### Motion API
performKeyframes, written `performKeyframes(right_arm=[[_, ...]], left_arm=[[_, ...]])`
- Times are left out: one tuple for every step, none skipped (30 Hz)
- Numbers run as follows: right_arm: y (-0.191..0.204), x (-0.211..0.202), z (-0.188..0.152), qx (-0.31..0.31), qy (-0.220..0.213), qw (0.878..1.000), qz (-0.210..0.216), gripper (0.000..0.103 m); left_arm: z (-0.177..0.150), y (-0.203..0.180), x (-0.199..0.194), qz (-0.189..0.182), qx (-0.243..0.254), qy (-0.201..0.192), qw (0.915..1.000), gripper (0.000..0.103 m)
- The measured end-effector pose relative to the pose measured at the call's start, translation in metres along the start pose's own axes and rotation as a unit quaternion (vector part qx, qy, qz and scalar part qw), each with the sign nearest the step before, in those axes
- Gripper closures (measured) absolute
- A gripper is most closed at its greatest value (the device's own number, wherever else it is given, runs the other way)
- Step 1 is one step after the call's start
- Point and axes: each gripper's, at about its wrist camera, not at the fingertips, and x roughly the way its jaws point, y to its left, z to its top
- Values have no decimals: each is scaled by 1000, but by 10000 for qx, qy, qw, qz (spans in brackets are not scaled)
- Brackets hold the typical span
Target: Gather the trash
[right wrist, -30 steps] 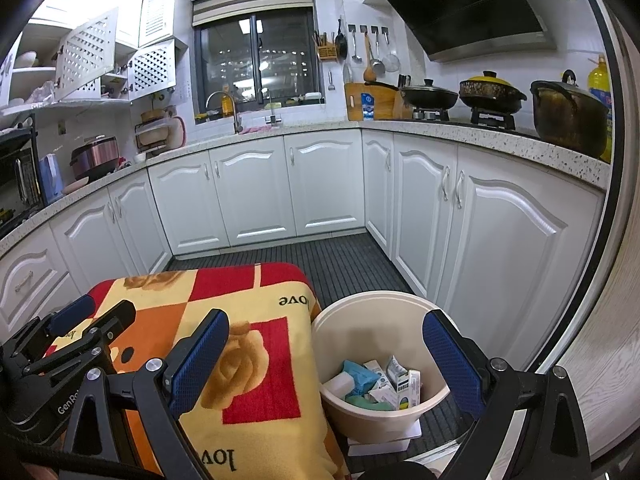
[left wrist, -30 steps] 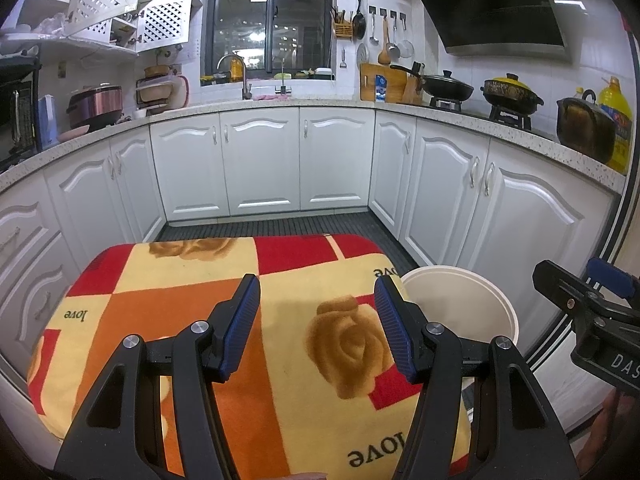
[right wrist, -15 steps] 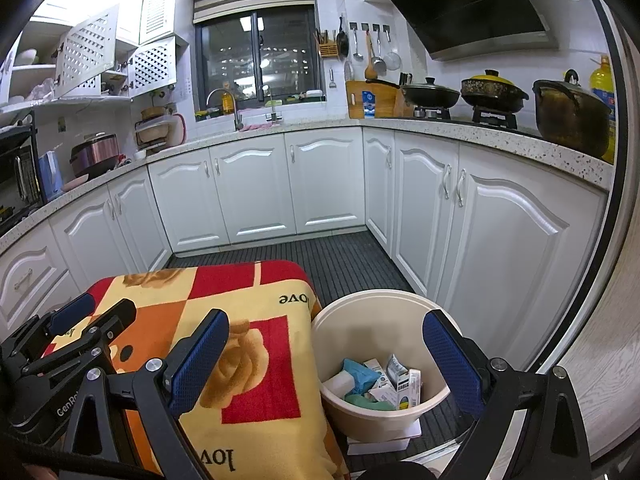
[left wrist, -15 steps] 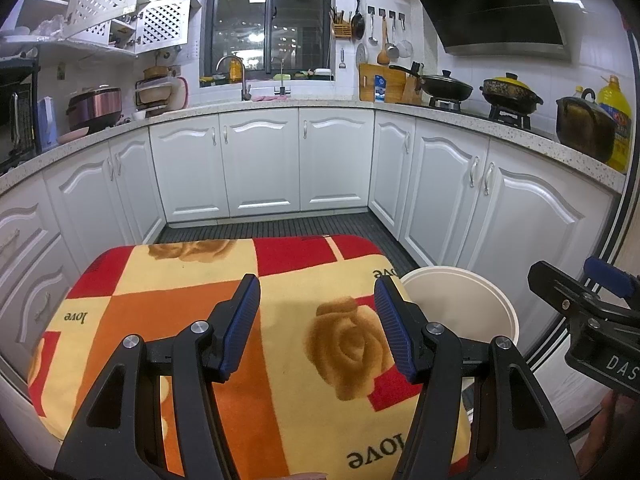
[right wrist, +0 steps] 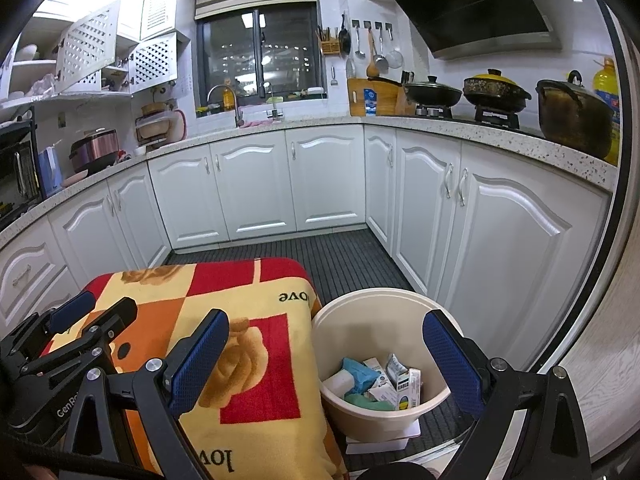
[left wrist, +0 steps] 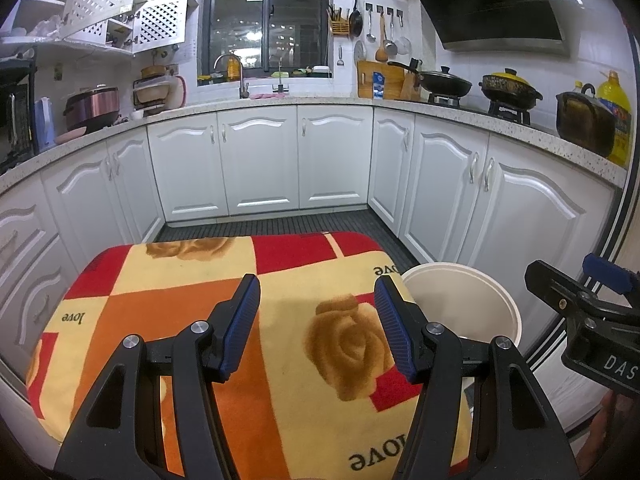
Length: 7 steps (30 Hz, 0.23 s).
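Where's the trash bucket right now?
In the right wrist view the cream trash bucket stands on the dark floor at lower right, beside the blanket-covered table, below the white cabinets.

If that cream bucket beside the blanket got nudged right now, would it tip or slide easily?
Probably it would shift easily: the bucket looks like thin plastic and holds only a few cartons and wrappers, so it seems light. It may also wobble, since it appears to stand on a smaller white block instead of the ribbed floor. Its wide flared rim could catch a passing tool.
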Motion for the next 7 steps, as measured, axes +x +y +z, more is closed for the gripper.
performKeyframes(right_arm=[[-1, 2, 1, -1, 23, 10000, -1, 7], [-1, 4, 1, -3, 39, 10000, -2, 7], [-1, 5, 1, -4, 55, 10000, -4, 7], [-2, 6, 1, -7, 70, 10000, -1, 7], [-1, 8, 1, -16, 97, 10000, 0, 7], [-1, 10, 1, -26, 114, 9999, 1, 7], [0, 12, 0, -41, 141, 9999, -3, 7]], left_arm=[[-1, 0, 1, 22, 16, -15, 10000, 45], [-2, 1, 2, 44, 30, -27, 10000, 45], [-2, 2, 3, 50, 38, -24, 10000, 45], [-3, 4, 5, 56, 38, -18, 10000, 45], [-3, 5, 6, 64, 33, -8, 10000, 45], [-3, 6, 8, 70, 25, 10, 10000, 45], [-4, 9, 11, 66, 2, 40, 10000, 45]])
